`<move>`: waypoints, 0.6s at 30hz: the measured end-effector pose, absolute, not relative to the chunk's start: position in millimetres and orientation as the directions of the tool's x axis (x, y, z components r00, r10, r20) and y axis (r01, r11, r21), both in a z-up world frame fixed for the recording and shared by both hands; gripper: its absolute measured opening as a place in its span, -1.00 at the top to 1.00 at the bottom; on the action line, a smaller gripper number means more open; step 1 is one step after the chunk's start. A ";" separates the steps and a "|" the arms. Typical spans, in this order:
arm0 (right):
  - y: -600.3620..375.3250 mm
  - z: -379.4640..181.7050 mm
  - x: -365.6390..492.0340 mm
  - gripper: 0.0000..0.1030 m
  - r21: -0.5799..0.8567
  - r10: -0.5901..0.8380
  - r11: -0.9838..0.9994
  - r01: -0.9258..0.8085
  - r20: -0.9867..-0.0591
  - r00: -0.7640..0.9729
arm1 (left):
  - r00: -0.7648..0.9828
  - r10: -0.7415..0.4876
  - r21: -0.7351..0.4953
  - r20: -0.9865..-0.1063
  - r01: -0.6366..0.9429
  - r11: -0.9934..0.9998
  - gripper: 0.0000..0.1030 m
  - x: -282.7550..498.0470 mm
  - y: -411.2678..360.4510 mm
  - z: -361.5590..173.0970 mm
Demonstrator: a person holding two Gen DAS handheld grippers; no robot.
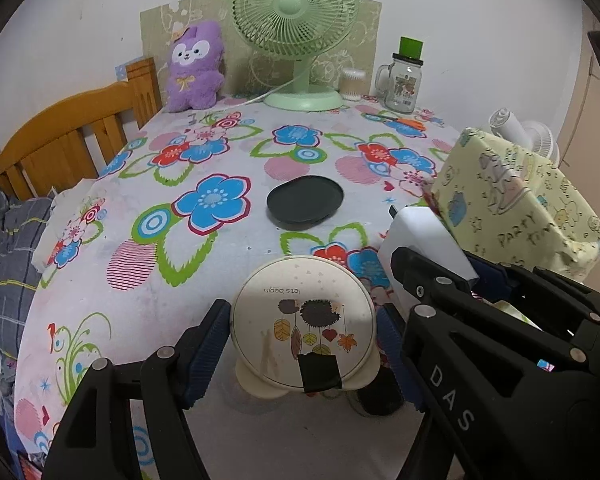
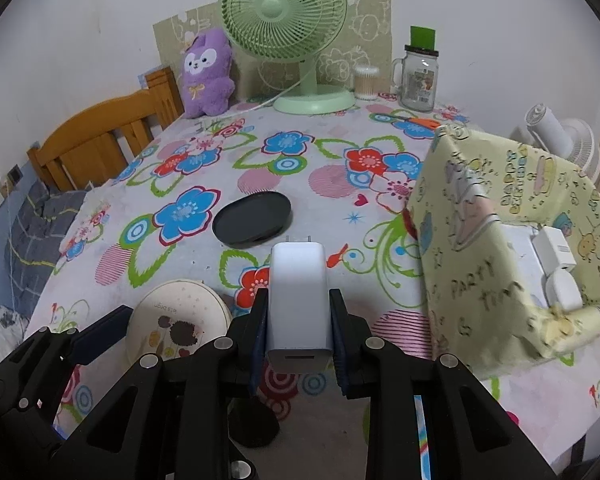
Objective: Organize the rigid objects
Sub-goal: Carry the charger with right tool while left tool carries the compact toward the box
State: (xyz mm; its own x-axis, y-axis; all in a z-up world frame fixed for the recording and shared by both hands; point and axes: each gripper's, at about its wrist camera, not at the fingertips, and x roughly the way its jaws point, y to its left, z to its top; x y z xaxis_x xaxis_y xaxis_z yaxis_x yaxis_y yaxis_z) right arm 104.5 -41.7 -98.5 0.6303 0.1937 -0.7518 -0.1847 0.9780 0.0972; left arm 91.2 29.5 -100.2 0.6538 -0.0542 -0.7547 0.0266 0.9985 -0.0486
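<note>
A table covered with a flowered cloth fills both views. At its far edge stand a green fan, a purple plush toy, a glass jar with a green lid and a small tub of cotton swabs. On the right side of the table sits a yellow box wrapped in cartoon-print paper, its open top holding white chargers. Near the middle of the table lies a black oval tray.

The left gripper has its jaws spread around a round cream mirror printed with hedgehogs and leaves. The mirror sits between the two blue pads; the left pad is at its rim, while the right pad is just beside the rim, and actual contact cannot be told. A black tab sticks out at the mirror's near edge.

The right gripper pinches a white charger between its blue pads. The charger stands lengthwise along the fingers, held by its two flat sides near its rear half, its metal prongs pointing away toward the black tray and its port facing the camera. It hangs above the cloth, left of the yellow box.
</note>
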 end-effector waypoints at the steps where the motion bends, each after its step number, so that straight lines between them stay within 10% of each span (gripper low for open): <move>1: -42.8 -96.6 103.0 0.41 0.098 0.195 0.978 -0.185 -0.749 0.633 | 0.657 -0.053 -0.047 -0.752 0.027 0.999 -0.48 88.9 28.0 -98.2; 18: -62.5 -55.5 80.1 0.41 0.098 0.199 0.978 -0.185 -0.709 0.676 | 0.708 -0.028 -0.010 -0.706 0.029 1.000 -0.48 66.6 8.7 -57.4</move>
State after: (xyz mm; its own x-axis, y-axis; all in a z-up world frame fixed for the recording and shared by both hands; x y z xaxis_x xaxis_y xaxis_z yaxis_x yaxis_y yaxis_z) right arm 80.1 -62.5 -55.5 0.6764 0.1986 -0.7093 -0.1848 0.9779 0.0976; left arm 66.6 8.7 -57.4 0.7077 -0.0276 -0.7059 0.0287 0.9995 -0.0103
